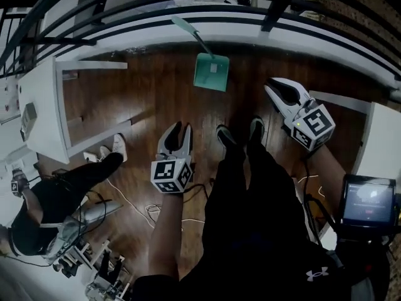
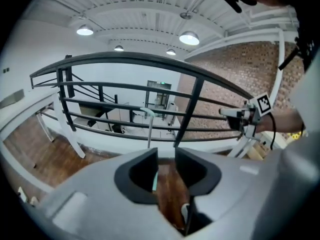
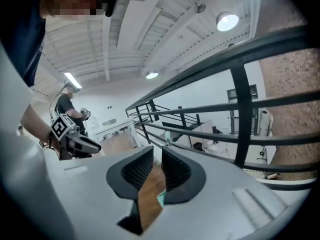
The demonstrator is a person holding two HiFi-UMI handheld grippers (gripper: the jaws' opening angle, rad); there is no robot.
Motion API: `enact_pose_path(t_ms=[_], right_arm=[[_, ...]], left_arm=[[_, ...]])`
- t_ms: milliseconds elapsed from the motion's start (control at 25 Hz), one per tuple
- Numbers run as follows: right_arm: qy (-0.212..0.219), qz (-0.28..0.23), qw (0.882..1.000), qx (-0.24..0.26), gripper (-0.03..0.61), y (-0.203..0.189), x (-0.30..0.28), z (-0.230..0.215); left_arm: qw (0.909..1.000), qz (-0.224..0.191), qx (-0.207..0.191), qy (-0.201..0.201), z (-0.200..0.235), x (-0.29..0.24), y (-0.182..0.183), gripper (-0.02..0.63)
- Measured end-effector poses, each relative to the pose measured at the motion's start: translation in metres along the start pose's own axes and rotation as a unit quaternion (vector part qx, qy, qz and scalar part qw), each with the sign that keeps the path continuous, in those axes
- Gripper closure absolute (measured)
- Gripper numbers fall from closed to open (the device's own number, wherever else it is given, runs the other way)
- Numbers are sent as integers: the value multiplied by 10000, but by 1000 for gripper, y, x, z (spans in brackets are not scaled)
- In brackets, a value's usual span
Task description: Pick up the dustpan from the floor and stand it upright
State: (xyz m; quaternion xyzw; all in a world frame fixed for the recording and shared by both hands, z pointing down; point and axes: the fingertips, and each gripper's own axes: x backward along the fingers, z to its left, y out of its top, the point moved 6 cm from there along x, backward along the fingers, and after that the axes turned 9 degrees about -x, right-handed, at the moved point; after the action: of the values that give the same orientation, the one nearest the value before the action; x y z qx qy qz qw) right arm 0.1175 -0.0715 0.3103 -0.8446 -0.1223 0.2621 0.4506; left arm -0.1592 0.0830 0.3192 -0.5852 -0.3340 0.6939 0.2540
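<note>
**Head view:** the dustpan (image 1: 211, 71) stands upright well ahead of both sets of jaws, its handle leaning on the railing (image 1: 276, 8). Left gripper (image 1: 178, 128) and right gripper (image 1: 274, 86) are both clear of it.

**Left gripper view:** jaws half apart with nothing between the pads. The dustpan shows only through the gap, far beyond the tips.

**Right gripper view:** jaws narrow and empty, with a teal sliver low in the gap.

**Assessment:** the stand appears complete. Keep both tips wide of the handle when withdrawing, since a knock would likely topple it.

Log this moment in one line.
dustpan: upright at railing, untouched | left gripper: open, empty | right gripper: jaws narrowly apart, empty
</note>
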Motion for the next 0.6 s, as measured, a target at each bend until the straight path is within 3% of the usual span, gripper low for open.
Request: enact_pose_path(t_ms=[160, 360, 480, 600], right_arm=[[-185, 30, 9995, -235, 541, 27, 43, 23], [-299, -327, 9987, -252, 543, 65, 72, 77], [-368, -476, 9976, -343, 547, 81, 81, 106], [-554, -693, 9943, -597, 568, 96, 91, 135]], left_arm=[[9998, -152, 144, -77, -38, 53, 30, 517], [9966, -708, 141, -388, -63, 88, 73, 529], [9922, -1071, -68, -638, -76, 100, 94, 531], [9866, -1348, -581, -714, -74, 116, 98, 531]])
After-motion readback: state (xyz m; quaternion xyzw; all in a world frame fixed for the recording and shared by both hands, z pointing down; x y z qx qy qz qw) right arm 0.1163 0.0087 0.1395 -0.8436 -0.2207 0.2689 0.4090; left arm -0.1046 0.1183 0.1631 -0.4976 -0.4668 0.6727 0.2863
